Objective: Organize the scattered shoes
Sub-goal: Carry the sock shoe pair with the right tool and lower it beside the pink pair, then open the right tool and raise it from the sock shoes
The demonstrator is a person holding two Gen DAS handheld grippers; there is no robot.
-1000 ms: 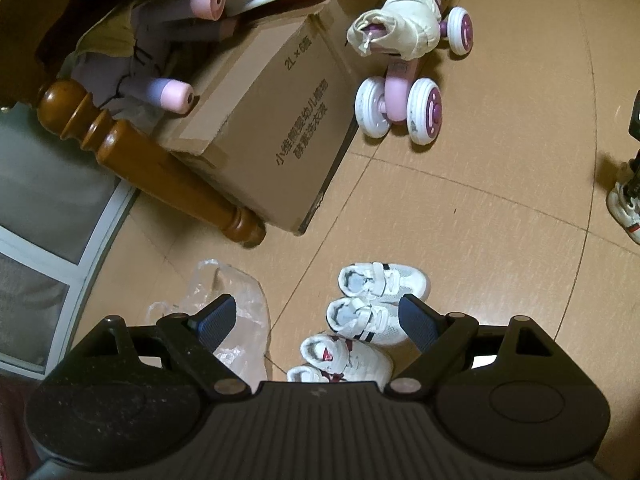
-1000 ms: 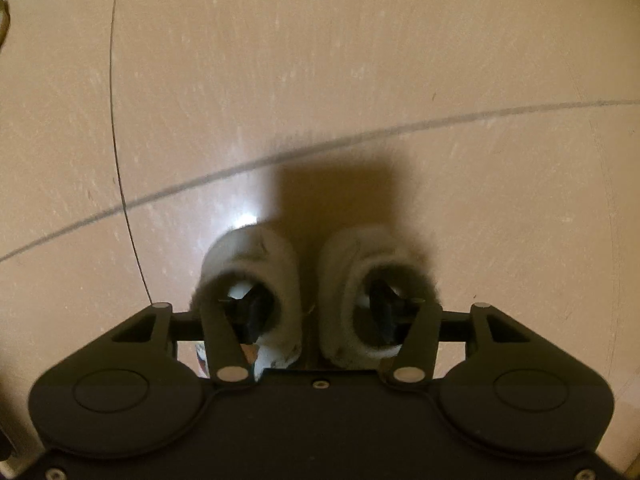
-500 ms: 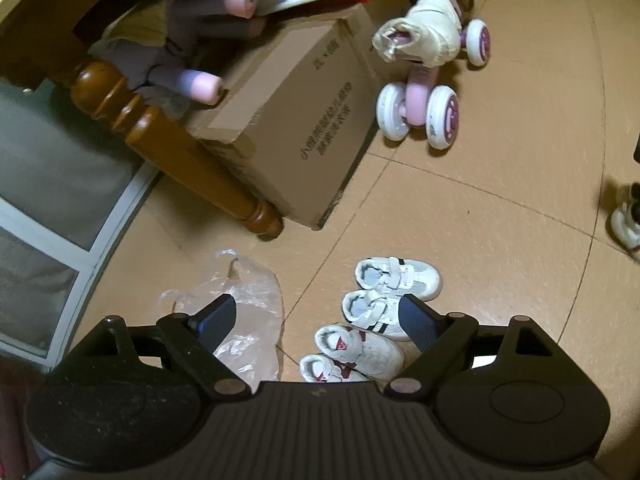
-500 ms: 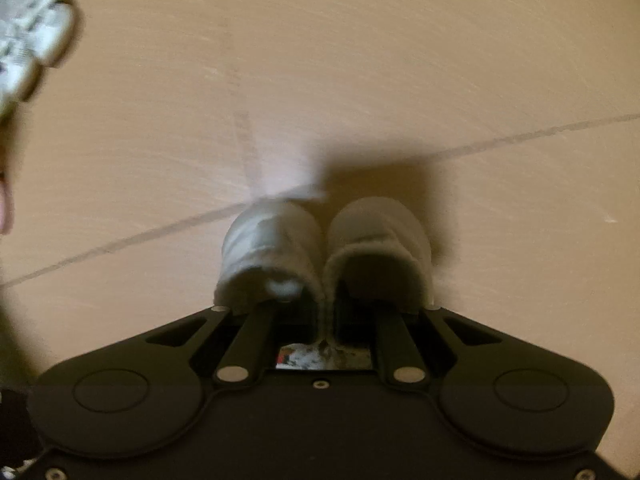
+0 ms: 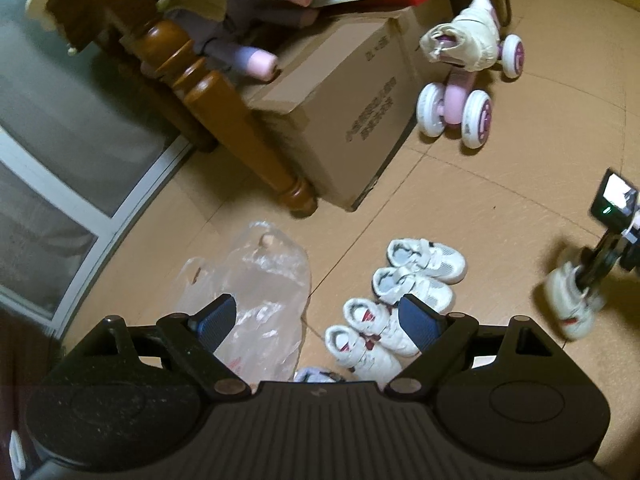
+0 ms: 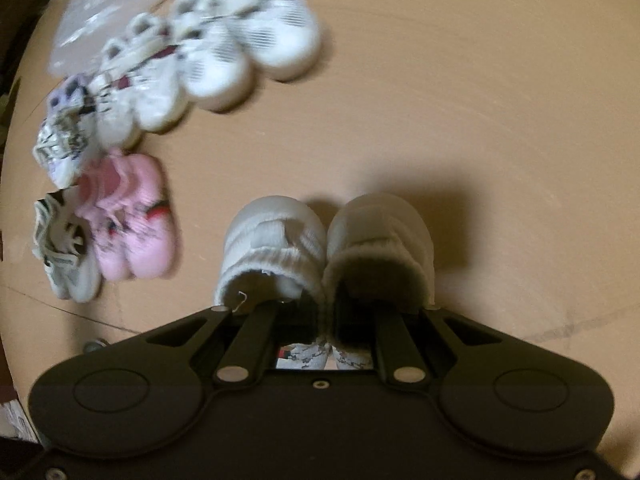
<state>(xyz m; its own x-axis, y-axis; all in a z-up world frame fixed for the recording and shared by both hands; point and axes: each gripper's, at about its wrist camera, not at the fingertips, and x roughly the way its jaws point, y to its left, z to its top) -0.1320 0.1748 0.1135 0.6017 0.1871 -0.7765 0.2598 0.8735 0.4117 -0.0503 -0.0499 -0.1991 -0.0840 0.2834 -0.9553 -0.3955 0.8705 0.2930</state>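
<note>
Left claw [image 5: 318, 316] gapes above four white sneakers [image 5: 394, 302] beside a plastic bag [image 5: 256, 288].

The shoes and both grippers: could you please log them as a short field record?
left gripper: open, empty, above the floor
right gripper: one finger inside each shoe of a white pair, pressing the two together
row of shoes: pairs side by side on the floor, blurred
pink pair: in the row, nearest the held pair
plastic bag: beside the row
</note>
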